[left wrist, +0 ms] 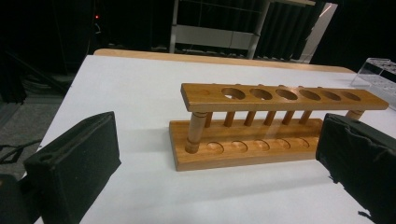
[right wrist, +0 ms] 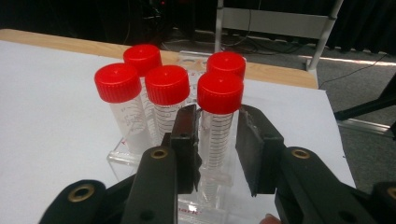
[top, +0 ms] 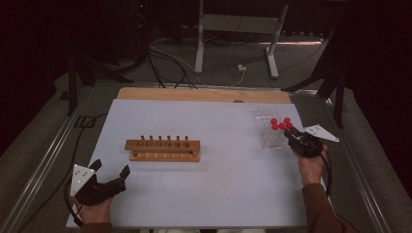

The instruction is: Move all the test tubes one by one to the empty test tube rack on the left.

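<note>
One white worktop [top: 218, 194] carries a wooden rack [top: 163, 149] mid-surface and a clear stand [top: 270, 133] of five red-capped tubes at its right. The left hand-held gripper [top: 111, 175] rests wide open, holding nothing. The right hand-held gripper [right wrist: 218, 140] clamps the nearest tube [right wrist: 217, 126].

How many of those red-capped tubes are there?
5, all standing in the clear rack at the table's right: two at the back, two in the middle, and the nearest between the right claw jaws.
</note>
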`<state>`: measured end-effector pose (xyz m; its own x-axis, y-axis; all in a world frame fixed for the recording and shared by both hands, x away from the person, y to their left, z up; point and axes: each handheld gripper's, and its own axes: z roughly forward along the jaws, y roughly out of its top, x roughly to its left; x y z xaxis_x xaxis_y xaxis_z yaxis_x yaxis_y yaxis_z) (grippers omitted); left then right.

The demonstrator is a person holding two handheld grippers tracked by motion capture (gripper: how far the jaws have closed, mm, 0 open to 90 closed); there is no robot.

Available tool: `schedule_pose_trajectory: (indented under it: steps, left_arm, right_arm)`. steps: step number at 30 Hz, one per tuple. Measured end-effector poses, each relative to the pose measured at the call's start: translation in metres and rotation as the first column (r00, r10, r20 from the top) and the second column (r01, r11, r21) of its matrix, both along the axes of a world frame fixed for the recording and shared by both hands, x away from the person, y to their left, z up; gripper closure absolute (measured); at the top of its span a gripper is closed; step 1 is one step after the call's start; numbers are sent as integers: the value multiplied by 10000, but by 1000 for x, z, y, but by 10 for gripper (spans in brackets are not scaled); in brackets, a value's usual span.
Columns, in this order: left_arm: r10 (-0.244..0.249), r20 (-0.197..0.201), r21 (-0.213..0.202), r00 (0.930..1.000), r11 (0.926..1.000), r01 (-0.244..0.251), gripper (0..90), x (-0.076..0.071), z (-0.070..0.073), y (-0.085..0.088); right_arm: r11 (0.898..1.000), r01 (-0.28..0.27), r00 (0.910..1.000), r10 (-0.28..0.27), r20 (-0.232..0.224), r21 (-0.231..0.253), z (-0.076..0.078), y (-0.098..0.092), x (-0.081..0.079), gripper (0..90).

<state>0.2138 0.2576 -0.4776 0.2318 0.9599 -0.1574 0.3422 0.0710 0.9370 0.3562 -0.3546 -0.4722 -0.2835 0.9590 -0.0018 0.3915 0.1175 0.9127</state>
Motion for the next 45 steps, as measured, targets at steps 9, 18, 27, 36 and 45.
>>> schedule_pose_trajectory:
  steps: [9, 18, 27, 36, 45]
  left_arm:
    - [-26, -16, -7, 10000, 10000, 26, 6, 0, 0, 0]
    - [-34, -26, 5, 10000, 10000, 34, 5, 1, 0, 0]
    - [-38, -38, 18, 10000, 10000, 39, 5, 0, 0, 0]
    - [-60, -42, 189, 10000, 9998, 61, 6, 0, 1, -2]
    - [-451, 162, 564, 9988, 9974, 441, 5, 1, 13, -17]
  right_arm:
    - [10000, 28, 10000, -28, 46, -29, -5, 3, 6, 739]
    - [10000, 21, 9992, -18, 391, -77, 5, 3, 2, 747]
    - [10000, -59, 9956, 62, 937, -34, 27, 3, -4, 748]
    - [9998, -201, 9918, 202, 1265, -21, 48, 2, -12, 749]
    - [9977, -672, 9916, 671, 1110, -29, 62, 7, -22, 749]
